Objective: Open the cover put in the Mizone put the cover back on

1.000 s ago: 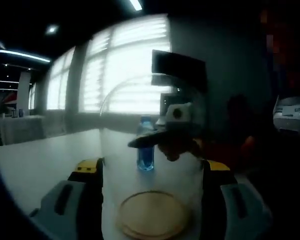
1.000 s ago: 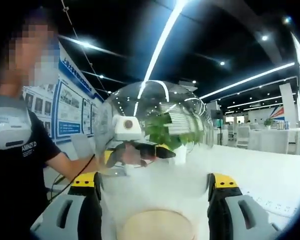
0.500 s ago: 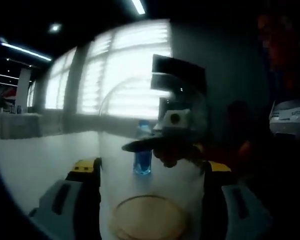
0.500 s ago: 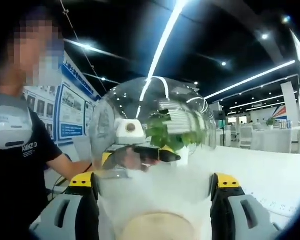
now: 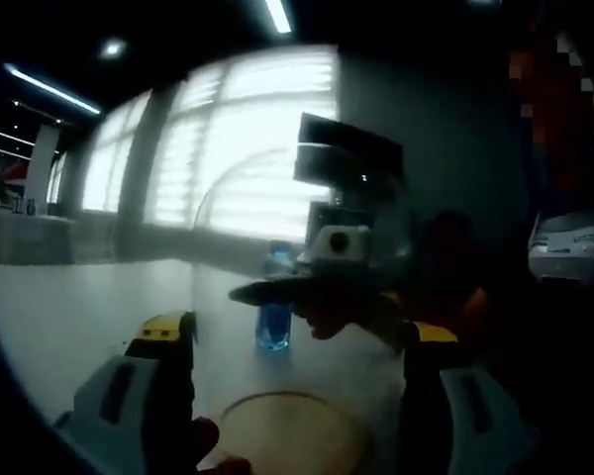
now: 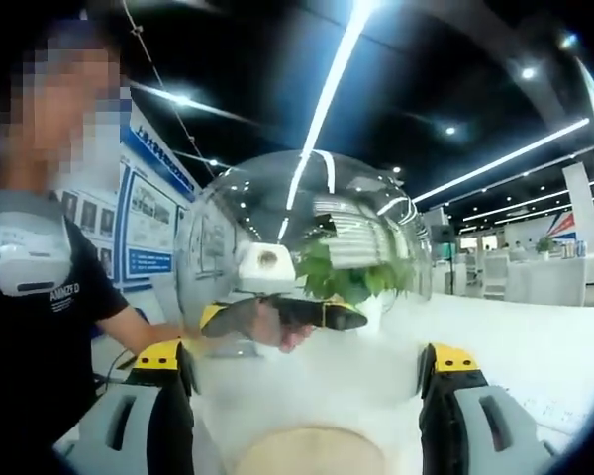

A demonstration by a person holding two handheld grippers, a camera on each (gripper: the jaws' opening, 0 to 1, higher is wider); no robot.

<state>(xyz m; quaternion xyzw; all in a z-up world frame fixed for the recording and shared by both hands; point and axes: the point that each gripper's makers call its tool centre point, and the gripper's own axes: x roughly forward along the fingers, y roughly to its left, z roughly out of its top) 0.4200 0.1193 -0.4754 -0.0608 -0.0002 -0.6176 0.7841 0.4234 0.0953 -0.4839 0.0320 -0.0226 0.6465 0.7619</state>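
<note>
A clear glass dome cover [image 5: 302,228] sits between the jaws of my left gripper [image 5: 297,336], which press on its two sides. Through the glass, a blue Mizone bottle [image 5: 274,319] stands upright on the white table [image 5: 69,307]. A round wooden base [image 5: 295,435] lies low between the jaws. In the right gripper view the same cover [image 6: 307,257] is held between the jaws of my right gripper [image 6: 307,361], over the wooden base [image 6: 312,453]. Each gripper shows through the glass from the far side: the right gripper [image 5: 317,292] and the left gripper [image 6: 277,312].
A person in a dark shirt [image 6: 40,327] stands at the left of the right gripper view. A green plant [image 6: 348,279] stands behind the dome. Bright windows with blinds [image 5: 238,148] line the far wall, and a dark monitor [image 5: 351,148] is behind the bottle.
Both views have drifted slightly with the hands. The bottle now sits a little lower and further left in the left gripper view. Both grippers keep their hold on the cover.
</note>
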